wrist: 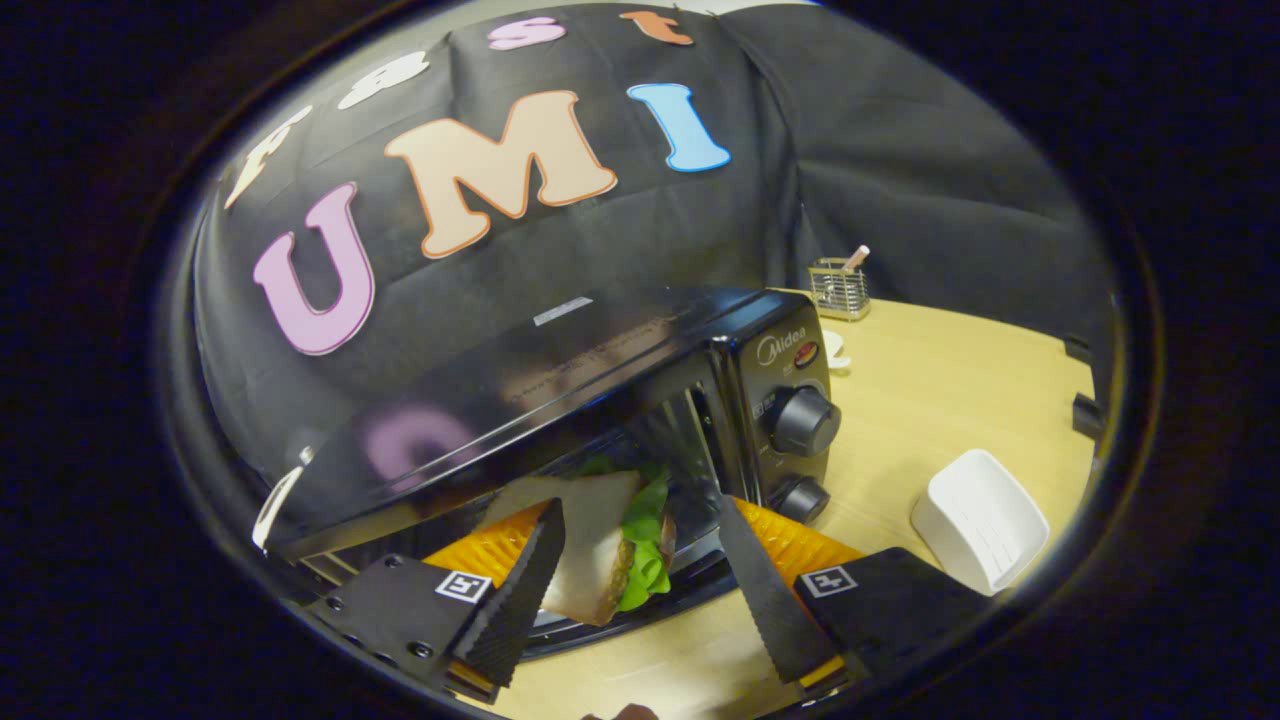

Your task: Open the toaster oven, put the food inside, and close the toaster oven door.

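A black toaster oven (560, 370) stands on the wooden table (930, 400) with its door (690, 590) folded down toward me and its knobs (803, 422) on the right. A sandwich (595, 545) of toast and green lettuce sits tilted at the oven's mouth, over the door. My gripper (638, 503) is open around it. The left finger (525, 585) overlaps the bread's edge, while a gap shows between the lettuce and the right finger (765, 590). Whether the sandwich rests on the rack is hidden.
A white ribbed plastic holder (980, 520) lies on the table right of the oven. Behind the oven are a wire basket (838, 288) with a pink stick and a small white cup (832, 350). Black clamps (1085, 410) sit at the table's right edge.
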A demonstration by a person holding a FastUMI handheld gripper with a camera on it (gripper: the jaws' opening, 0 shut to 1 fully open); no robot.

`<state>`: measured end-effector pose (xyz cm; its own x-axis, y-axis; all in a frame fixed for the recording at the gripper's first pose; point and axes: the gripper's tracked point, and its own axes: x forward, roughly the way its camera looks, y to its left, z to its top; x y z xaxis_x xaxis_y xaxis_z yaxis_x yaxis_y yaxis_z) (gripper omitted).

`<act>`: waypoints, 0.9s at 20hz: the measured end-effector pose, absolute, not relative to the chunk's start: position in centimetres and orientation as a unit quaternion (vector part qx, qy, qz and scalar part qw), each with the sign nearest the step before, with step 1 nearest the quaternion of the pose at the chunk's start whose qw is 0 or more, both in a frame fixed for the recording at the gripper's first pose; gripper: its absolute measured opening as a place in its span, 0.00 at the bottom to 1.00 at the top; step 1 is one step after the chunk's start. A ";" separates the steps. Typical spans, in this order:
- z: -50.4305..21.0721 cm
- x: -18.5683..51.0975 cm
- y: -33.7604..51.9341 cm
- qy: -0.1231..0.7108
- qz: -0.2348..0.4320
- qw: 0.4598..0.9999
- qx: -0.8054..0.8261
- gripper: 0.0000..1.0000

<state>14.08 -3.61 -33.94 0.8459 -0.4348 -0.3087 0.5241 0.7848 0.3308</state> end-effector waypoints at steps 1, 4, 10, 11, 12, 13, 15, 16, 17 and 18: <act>-34.1 13.7 -3.6 0.118 -0.254 0.939 0.198 0.96; -34.0 11.6 -3.5 0.145 -0.247 0.944 0.161 0.96; -34.4 5.9 -1.4 0.225 -0.203 0.950 0.079 0.97; -34.7 4.8 -0.8 0.241 -0.192 0.949 0.066 0.97; -35.0 3.6 -0.1 0.255 -0.178 0.949 0.056 0.97; -35.2 2.5 0.6 0.269 -0.164 0.948 0.046 0.97; -35.8 0.1 2.1 0.294 -0.136 0.946 0.028 0.97; -36.3 -1.0 2.6 0.307 -0.124 0.944 0.019 0.97; -36.9 -2.0 3.2 0.319 -0.113 0.941 0.010 0.97; -37.7 -3.0 4.0 0.330 -0.100 0.939 0.005 0.97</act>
<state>-2.97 3.96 -37.72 0.7625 -0.1852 -0.6199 0.1919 0.9798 -0.0567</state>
